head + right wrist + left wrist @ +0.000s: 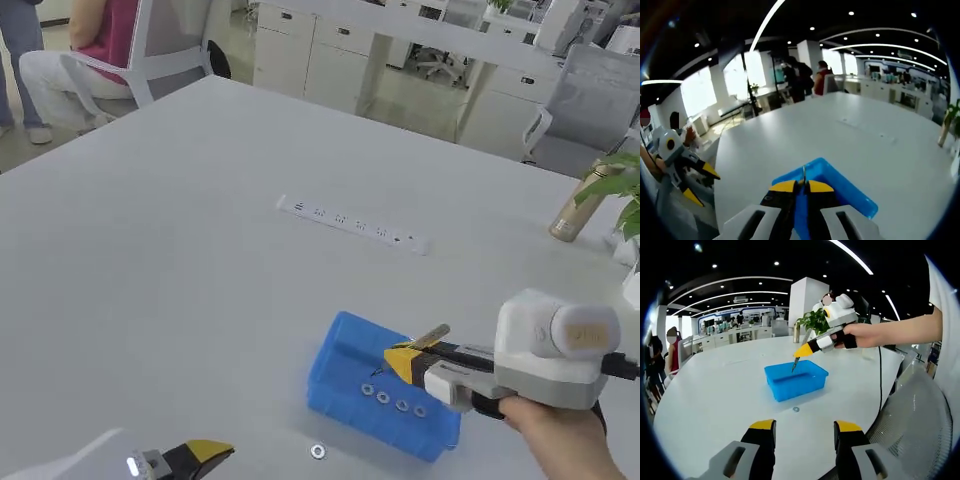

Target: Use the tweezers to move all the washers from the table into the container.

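Right hand-held gripper [398,362], pinching tweezers [795,364], hovers over container [345,335]: likely the drop-off. Next: last washer [317,452] on table [200,250]. Left hand-held gripper [805,426] spread.

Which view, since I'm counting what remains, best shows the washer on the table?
The head view: the washer lies close, its hole clear, beside the bin. The left gripper view shows a small speck; the right gripper view looks over the bin.
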Demonstrator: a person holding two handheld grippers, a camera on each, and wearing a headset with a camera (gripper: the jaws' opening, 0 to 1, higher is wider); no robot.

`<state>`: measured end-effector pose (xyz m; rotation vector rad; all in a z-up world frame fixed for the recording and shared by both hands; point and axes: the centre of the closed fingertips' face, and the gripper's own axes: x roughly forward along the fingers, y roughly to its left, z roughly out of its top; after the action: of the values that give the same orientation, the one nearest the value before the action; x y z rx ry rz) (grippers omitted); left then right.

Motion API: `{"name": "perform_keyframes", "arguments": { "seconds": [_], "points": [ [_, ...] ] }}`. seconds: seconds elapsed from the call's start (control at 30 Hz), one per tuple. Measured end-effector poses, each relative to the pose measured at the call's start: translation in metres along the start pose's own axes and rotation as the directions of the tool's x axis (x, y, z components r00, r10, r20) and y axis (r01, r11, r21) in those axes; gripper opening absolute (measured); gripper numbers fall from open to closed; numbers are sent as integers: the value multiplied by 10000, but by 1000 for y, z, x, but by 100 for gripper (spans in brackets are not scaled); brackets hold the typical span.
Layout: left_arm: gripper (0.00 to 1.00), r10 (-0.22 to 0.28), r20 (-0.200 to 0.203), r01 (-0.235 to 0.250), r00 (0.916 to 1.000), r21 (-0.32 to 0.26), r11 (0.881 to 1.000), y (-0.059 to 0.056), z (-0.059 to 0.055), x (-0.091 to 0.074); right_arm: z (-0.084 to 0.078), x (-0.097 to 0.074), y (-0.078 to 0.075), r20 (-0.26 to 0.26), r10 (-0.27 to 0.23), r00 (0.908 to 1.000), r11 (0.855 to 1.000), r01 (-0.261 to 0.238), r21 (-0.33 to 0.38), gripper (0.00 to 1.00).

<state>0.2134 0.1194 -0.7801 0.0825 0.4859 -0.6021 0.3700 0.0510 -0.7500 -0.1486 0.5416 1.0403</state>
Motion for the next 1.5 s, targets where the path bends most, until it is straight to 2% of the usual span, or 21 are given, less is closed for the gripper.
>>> {"name": "perform_keyframes", "arguments": {
  "seconds": [0.1, 0.3, 0.4, 0.47, 0.5, 0.6, 0.63, 0.7, 0.77, 0.97, 1.07, 1.2, 1.5],
  "points": [
    [45, -14, -27, 14, 10000, 11, 10000, 0, 0, 0, 6, 0, 11, 255, 326, 9991, 9995, -326, 19, 3],
    [44, -49, -42, 49, 10000, 16, 10000, -1, -1, 0, 6, 5, 31, 196, 929, 9955, 9953, -922, -306, 3],
    [44, -37, -19, 37, 10000, 12, 10000, 0, 0, 0, -2, 9, 39, -66, 1258, 9920, 9911, -1260, -432, 3],
    [44, -40, -33, 40, 10000, 16, 10000, 0, -1, 0, -12, 13, 45, -485, 1514, 9873, 9862, -1542, -599, 3],
    [44, -35, -48, 35, 10000, 38, 10000, 0, -1, 0, -14, 15, 46, -485, 1538, 9869, 9861, -1564, -558, 3],
    [44, -32, -22, 32, 10000, 4, 10000, 0, 0, 0, -25, 19, 50, -729, 1837, 9803, 9813, -1872, -448, 3],
    [44, -28, -30, 28, 10000, -4, 10000, 0, 0, 0, -31, 22, 51, -985, 1938, 9761, 9791, -1988, -436, 3],
    [43, -25, -76, 25, 10000, 20, 10000, 0, -1, 0, -43, 25, 52, -1497, 1944, 9694, 9767, -2055, -625, 3],
    [43, -45, -77, 46, 10000, 33, 10000, -1, -1, 0, -50, 29, 53, -1789, 1953, 9643, 9751, -2105, -701, 3],
    [43, -54, -136, 55, 9999, 30, 10000, -1, -2, 0, -58, 36, 59, -2195, 2046, 9539, 9698, -2280, -869, 4],
    [43, -78, -164, 79, 9998, 54, 10000, -1, -3, 0, -64, 37, 62, -2542, 2029, 9456, 9662, -2354, -1046, 4],
    [43, -107, -197, 108, 9998, 56, 9999, -2, -3, 0, -72, 41, 64, -2868, 2093, 9348, 9609, -2510, -1170, 4],
    [42, -139, -294, 142, 9995, 92, 9999, -2, -5, 1, -73, 43, 71, -3143, 2120, 9253, 9420, -2791, -1862, 4]
  ]
}}
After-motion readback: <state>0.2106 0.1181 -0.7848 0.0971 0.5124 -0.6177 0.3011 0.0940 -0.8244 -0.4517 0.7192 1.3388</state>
